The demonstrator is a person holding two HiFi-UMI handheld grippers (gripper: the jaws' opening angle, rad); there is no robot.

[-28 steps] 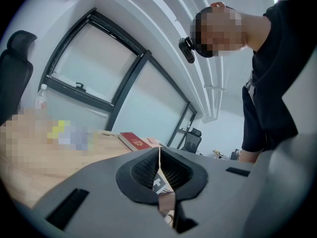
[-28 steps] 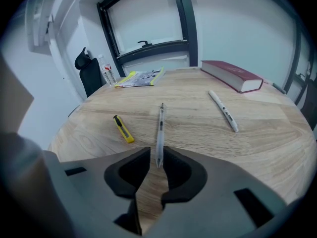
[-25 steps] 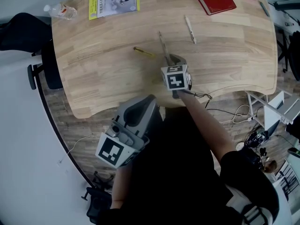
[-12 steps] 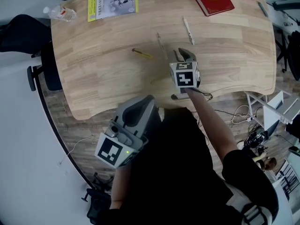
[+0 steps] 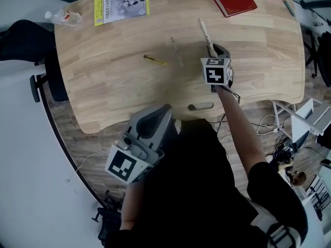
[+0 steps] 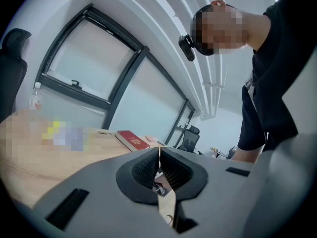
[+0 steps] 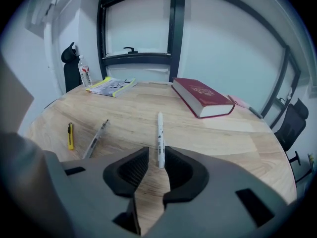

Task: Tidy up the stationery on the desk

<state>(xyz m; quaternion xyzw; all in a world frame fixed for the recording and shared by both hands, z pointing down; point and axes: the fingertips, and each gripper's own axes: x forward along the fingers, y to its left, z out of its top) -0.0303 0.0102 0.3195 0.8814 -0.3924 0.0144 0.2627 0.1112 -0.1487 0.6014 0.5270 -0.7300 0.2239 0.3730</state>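
Right hand-held gripper (image 7: 156,158), jaws just opening, straddles a slim white pen (image 7: 159,133).

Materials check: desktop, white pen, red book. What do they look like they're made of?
Desktop: looks like light wood in jointed strips with visible grain and a matte finish; it could be veneer.
White pen: probably plastic, a smooth barrel with small dark print.
Red book: hard cover, likely board with a cloth or paper skin, dull red with a gold emblem; pale paper page edges.

White pen (image 7: 159,135) between just-widened tongs (image 7: 156,153)
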